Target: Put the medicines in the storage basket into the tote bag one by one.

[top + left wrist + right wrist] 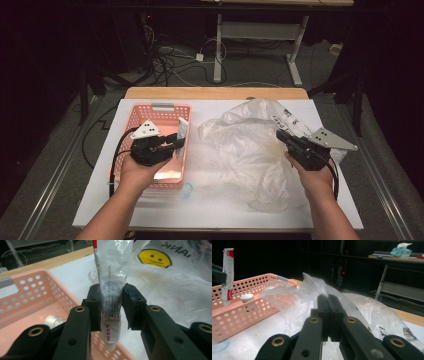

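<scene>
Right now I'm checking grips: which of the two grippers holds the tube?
The left gripper: its fingers clamp the white tube over the pink basket. The right gripper pinches the clear plastic bag instead.

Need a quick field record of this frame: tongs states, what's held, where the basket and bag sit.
left tongs: shut on tube, over the basket's right edge
tube: white, red print, held upright, cap end down
right tongs: shut on a fold of the plastic bag
plastic bag: clear, crumpled, smiley print, on table right of basket
basket: pink, perforated, on table's left side
in basket: small round white-capped item
table: white top
</scene>
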### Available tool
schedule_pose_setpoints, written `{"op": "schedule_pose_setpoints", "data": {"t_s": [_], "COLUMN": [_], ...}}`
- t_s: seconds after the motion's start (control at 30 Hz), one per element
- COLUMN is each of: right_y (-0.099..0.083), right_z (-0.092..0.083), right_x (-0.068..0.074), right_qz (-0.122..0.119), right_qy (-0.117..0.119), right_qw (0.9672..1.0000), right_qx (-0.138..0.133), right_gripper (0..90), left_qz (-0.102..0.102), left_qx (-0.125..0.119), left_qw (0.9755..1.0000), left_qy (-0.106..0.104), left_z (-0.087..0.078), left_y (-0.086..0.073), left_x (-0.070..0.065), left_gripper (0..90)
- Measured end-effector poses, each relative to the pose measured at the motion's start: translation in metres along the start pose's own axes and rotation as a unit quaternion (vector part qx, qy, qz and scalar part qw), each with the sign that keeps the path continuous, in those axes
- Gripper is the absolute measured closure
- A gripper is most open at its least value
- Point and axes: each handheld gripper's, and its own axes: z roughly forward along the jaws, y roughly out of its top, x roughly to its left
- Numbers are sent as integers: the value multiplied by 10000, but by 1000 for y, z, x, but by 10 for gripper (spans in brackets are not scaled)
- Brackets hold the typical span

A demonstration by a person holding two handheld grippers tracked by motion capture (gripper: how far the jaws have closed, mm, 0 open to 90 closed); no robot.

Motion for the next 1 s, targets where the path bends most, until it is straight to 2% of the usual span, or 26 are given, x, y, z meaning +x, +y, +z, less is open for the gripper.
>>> {"op": "schedule_pose_setpoints", "data": {"t_s": [0.27,0.57,1.0], "right_y": [0,0,1], "right_z": [1,1,2], "right_x": [1,2,5], "right_qz": [-28,4,-18], "right_qy": [28,48,101], "right_qw": [10000,10000,9999], "right_qx": [-11,-22,-45], "right_gripper": [900,900,900], "left_qz": [184,276,485], "left_qx": [-60,-20,122], "left_qw": [9994,9983,9961], "left_qy": [-285,-521,-720], "left_z": [16,37,66], "left_y": [8,11,14], "left_x": [-24,-42,-67], "left_gripper": [680,680,680]}}
